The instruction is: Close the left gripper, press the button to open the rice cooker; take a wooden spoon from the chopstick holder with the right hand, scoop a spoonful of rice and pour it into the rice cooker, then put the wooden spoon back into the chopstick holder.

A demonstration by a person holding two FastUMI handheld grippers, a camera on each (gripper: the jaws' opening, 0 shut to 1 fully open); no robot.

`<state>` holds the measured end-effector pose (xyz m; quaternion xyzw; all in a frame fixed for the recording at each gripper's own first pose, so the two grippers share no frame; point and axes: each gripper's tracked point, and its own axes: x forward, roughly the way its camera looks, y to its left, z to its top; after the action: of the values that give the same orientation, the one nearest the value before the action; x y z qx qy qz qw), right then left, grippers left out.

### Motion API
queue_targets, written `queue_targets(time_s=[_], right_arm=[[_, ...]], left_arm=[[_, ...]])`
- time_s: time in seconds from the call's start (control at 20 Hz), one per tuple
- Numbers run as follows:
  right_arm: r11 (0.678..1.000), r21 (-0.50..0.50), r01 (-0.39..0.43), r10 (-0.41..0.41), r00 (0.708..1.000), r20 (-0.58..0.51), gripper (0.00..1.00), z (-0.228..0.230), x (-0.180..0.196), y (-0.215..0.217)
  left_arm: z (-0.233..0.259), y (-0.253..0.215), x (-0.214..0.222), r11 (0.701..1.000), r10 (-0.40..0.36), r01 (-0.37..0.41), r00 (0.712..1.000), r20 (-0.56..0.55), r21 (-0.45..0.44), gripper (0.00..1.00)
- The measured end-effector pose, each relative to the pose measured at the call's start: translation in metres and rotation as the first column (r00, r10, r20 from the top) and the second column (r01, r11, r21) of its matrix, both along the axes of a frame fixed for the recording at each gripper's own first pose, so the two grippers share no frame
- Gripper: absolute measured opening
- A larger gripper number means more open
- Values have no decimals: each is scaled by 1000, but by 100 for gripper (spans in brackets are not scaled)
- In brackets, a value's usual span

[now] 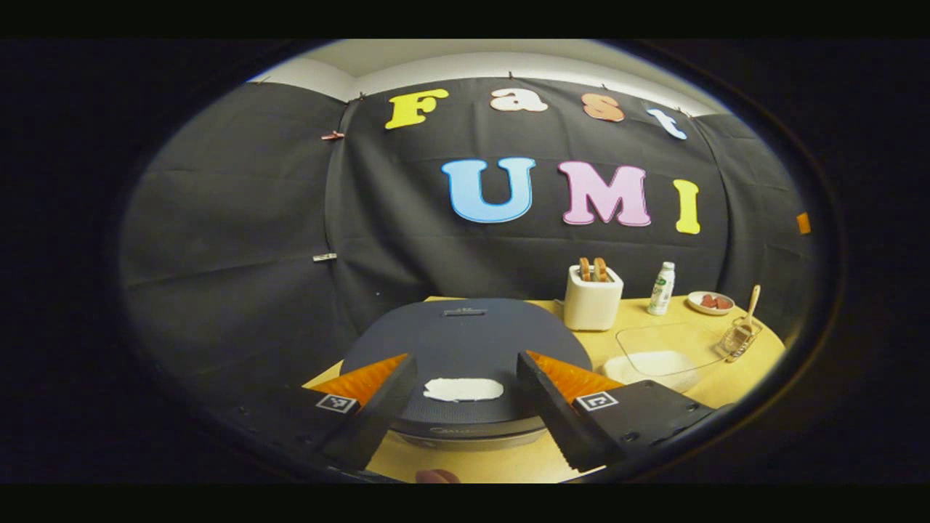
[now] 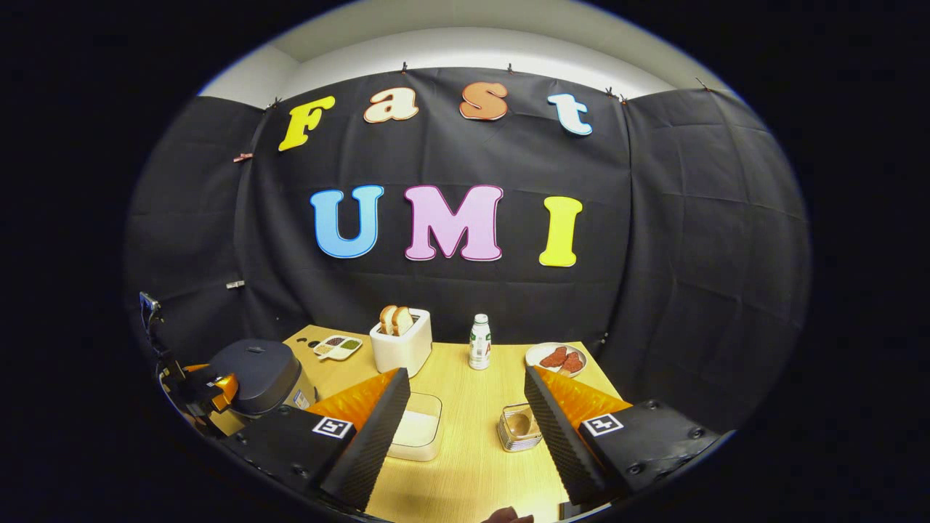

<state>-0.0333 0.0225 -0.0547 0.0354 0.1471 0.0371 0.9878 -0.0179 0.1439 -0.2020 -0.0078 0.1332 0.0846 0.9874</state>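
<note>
On a pale wooden bench (image 2: 465,436), the left gripper (image 1: 465,392) hangs with fingers spread wide and empty just above the closed rice cooker (image 1: 465,341), its white button (image 1: 463,389) lying between them at the lid's near edge. In the right gripper view, the right gripper (image 2: 465,428) is likewise released and holding nothing, raised over the bench's middle; between its fingers sit a clear tub of rice (image 2: 415,434) to the left and the wire chopstick holder (image 2: 520,428) to the right, apart from each other. In the left gripper view the wooden spoon (image 1: 751,302) stands tilted in that holder, beyond the rice tub. Farther back stand a white toaster (image 2: 401,343) with two slices of bread, a small bottle (image 2: 479,342) and a plate (image 2: 556,357) of reddish food near the far right corner. A small divided dish (image 2: 338,346) lies behind the cooker, near the black cloth wall
</note>
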Motion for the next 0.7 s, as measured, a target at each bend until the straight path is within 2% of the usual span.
queue_targets(time_s=[0.15,0.45,0.7], right_arm=[[999,10,31,-32,999,12,98,4,2,-10],[996,7,84,-84,996,28,98,10,4,-33],[994,13,106,-106,994,30,96,9,4,-47]], left_arm=[[26,-5,8,1000,-13,13,999,40,4,94],[76,-37,13,997,-52,57,993,103,-54,94],[129,-68,17,994,-99,105,978,182,-24,94]])
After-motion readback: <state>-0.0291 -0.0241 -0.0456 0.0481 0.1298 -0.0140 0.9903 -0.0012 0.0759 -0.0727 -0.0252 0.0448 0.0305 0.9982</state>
